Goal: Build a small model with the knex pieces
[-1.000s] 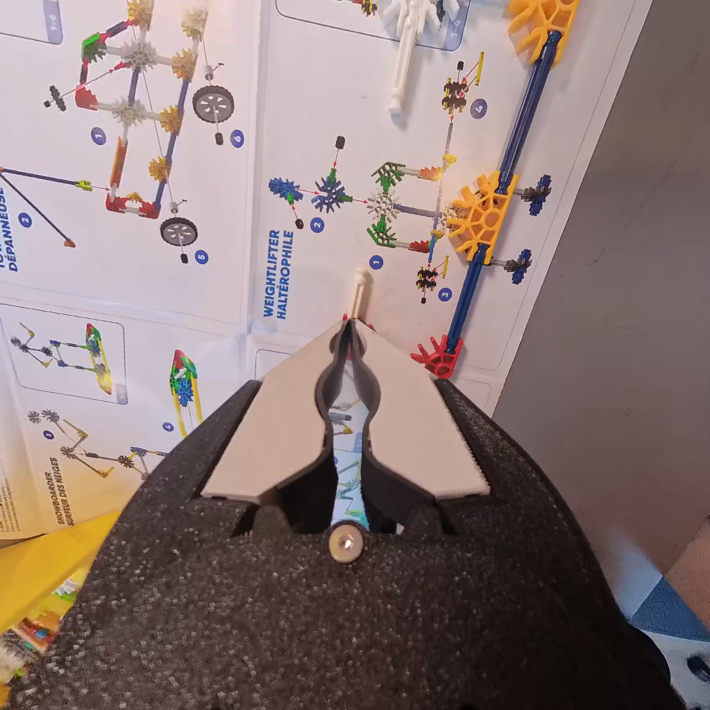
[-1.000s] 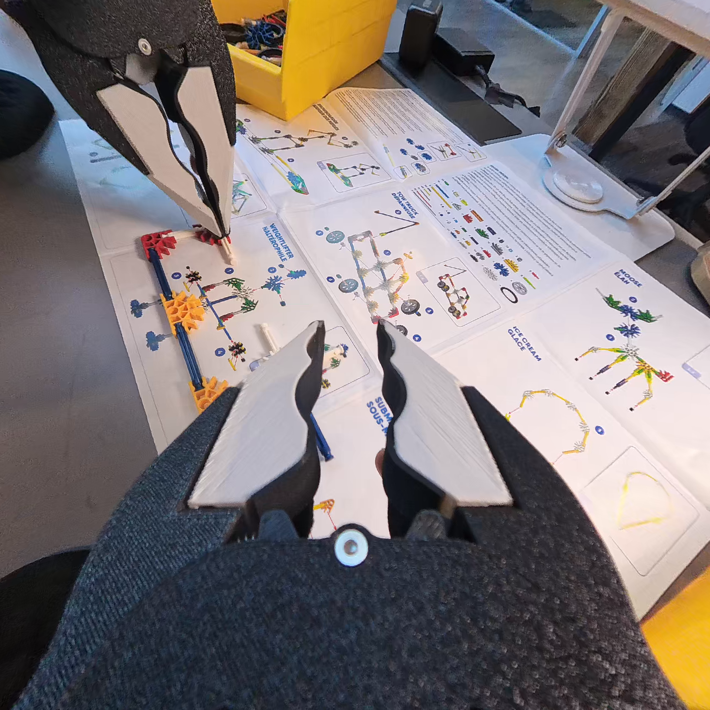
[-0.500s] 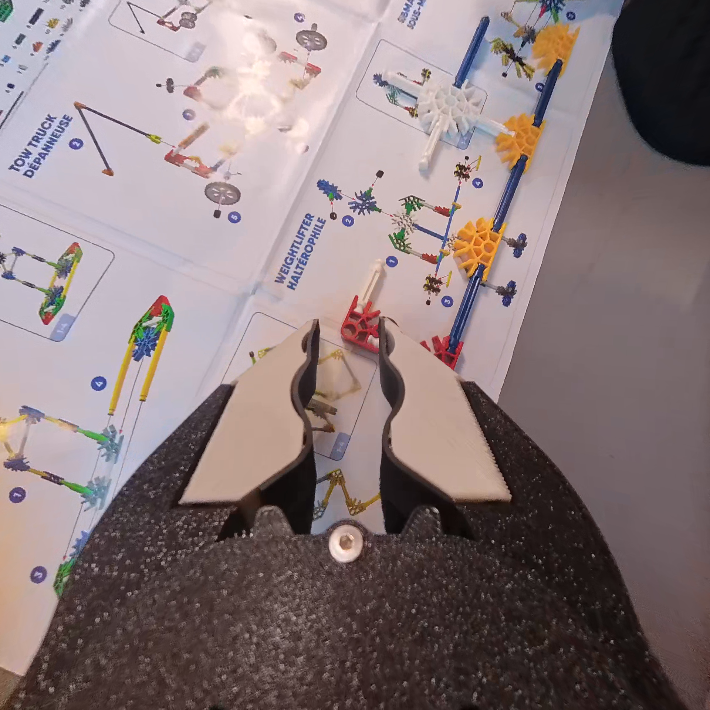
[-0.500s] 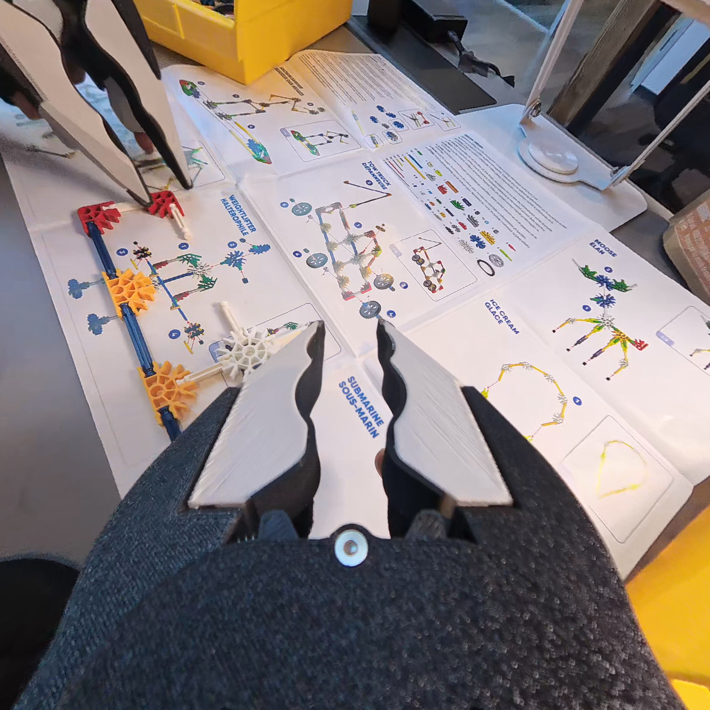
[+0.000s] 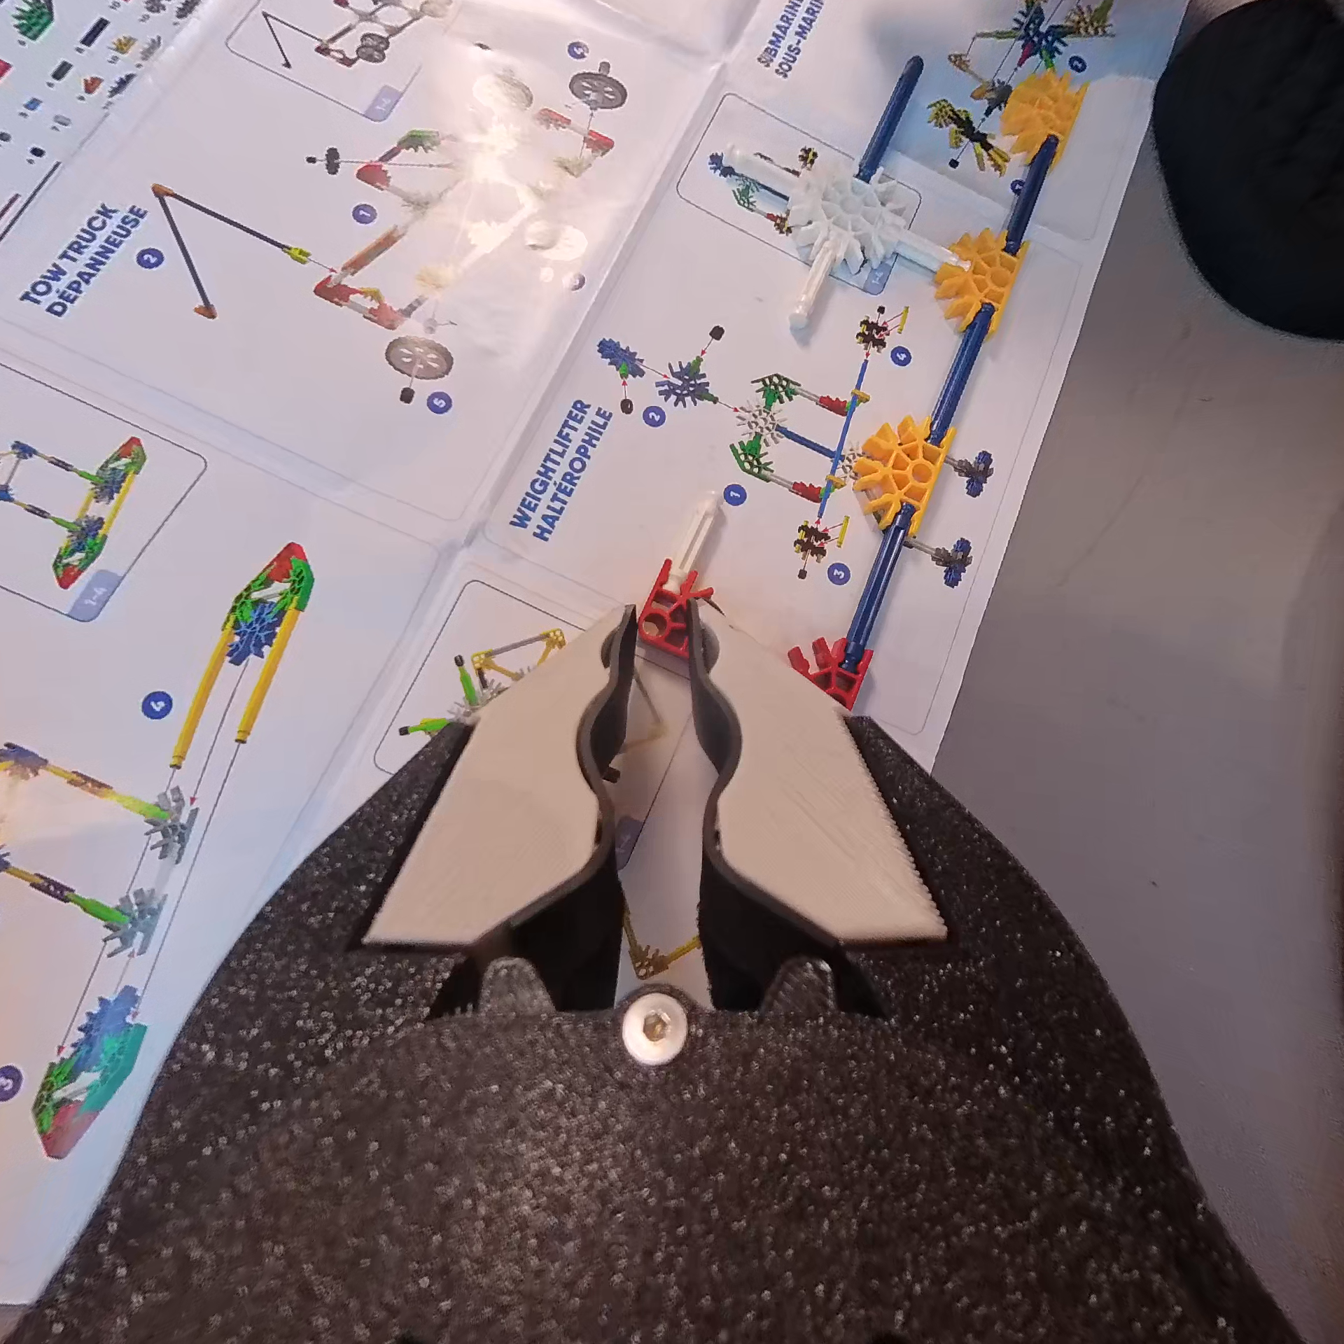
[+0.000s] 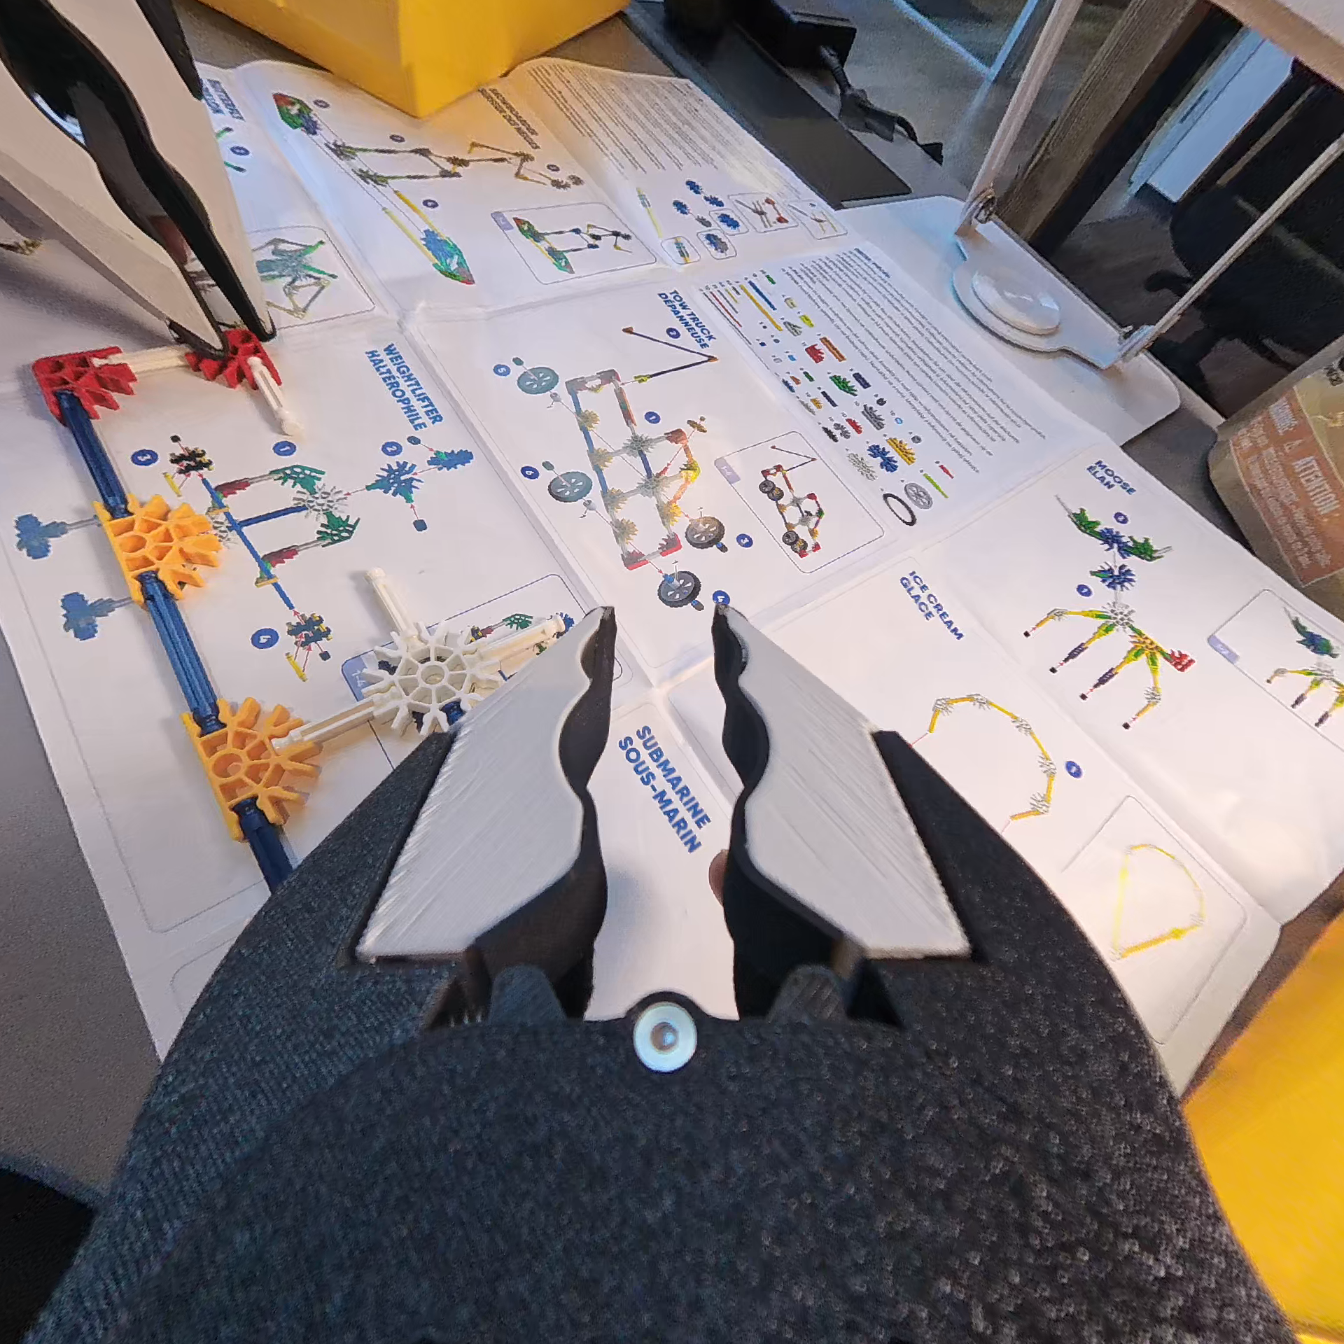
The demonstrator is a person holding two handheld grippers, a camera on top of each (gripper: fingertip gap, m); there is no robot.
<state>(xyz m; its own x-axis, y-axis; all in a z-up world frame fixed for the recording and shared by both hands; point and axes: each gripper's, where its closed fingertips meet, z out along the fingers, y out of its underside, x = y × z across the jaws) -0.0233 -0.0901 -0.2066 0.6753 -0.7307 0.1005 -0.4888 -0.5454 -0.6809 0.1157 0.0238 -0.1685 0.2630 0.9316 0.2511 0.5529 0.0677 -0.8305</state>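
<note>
Left gripper (image 5: 658,618), jaws narrowly parted, tips flanking a red connector (image 5: 668,609) with white rod (image 5: 694,531) ahead. Right gripper (image 6: 662,618) spread wide, empty above the instruction sheet (image 6: 836,654); white snowflake connector (image 6: 433,676) lies left.

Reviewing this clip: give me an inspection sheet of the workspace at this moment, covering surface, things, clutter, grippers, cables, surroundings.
Surface: grey table under a large unfolded instruction sheet.
Things: red connector with a white rod; blue rod chain with two orange connectors and a red corner connector; white snowflake connector with white rods.
Clutter: yellow bin; brown paper package at the right edge.
Grippers: left gripper tips straddle the red connector, jaws slightly apart, grip unclear; right gripper open, empty, above the sheet.
Cables: dark cable beside a black device.
Surroundings: white stand base; dark furniture beyond.
</note>
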